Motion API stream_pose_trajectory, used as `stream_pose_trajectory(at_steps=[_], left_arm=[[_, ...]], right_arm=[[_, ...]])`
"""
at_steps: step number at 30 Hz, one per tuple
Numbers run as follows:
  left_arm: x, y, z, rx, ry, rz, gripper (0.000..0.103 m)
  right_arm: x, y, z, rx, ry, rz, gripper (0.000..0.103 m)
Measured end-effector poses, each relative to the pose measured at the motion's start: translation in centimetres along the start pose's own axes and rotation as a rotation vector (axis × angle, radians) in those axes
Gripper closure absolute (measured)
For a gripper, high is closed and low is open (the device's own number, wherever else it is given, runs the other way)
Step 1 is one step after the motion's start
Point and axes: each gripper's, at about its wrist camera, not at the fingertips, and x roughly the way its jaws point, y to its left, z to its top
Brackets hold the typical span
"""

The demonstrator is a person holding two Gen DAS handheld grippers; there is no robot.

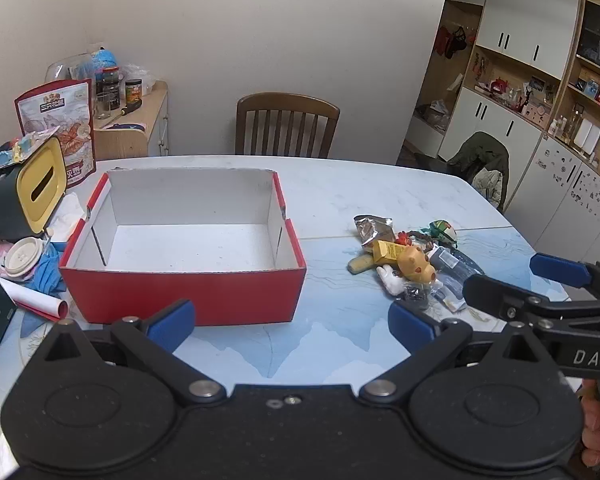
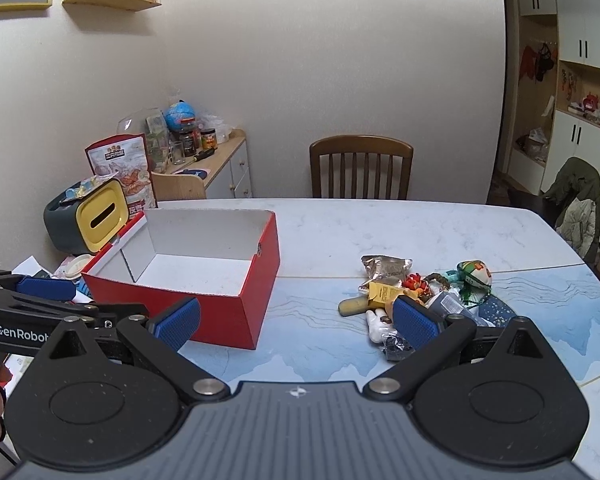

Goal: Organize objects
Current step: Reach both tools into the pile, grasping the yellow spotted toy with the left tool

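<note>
An open red box (image 1: pixel 188 292) with a bare white inside stands on the table; it also shows in the right wrist view (image 2: pixel 220 316). To its right lies a pile of small objects: a yellow toy figure (image 1: pixel 416 266), a silver foil packet (image 1: pixel 374 230), a yellow carton (image 2: pixel 382 293) and a green-white ball (image 2: pixel 476 272). My left gripper (image 1: pixel 292 326) is open and empty, in front of the box. My right gripper (image 2: pixel 296 322) is open and empty, between box and pile; its right pad (image 2: pixel 414 322) covers part of the pile.
A yellow-lidded tissue holder (image 1: pixel 40 184), a snack bag (image 1: pixel 66 120), a cup lid (image 1: pixel 22 258), blue cloth and papers crowd the table's left side. A wooden chair (image 1: pixel 286 124) stands behind the table. Cabinets line the right wall.
</note>
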Motion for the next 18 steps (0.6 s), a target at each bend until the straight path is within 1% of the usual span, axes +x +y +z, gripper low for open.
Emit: stream_pose_trajectory(at_steps=[9,14,18], left_arm=[[2.1,-1.7,0.8,0.002,0.038,-0.018,0.001],[3.3,-3.7,1.4,0.014,0.032,0.014,0.001],[5.0,-5.2,2.0,0.025,0.061,0.024,0.001]], right_arm=[[0.7,-1.7,-0.1,-0.004,-0.01,-0.008,0.0],[1.5,-3.8,0.3,-0.023,-0.032,0.024,0.0],[2.3,-5.3,0.9,-0.054,-0.038,0.055,0.0]])
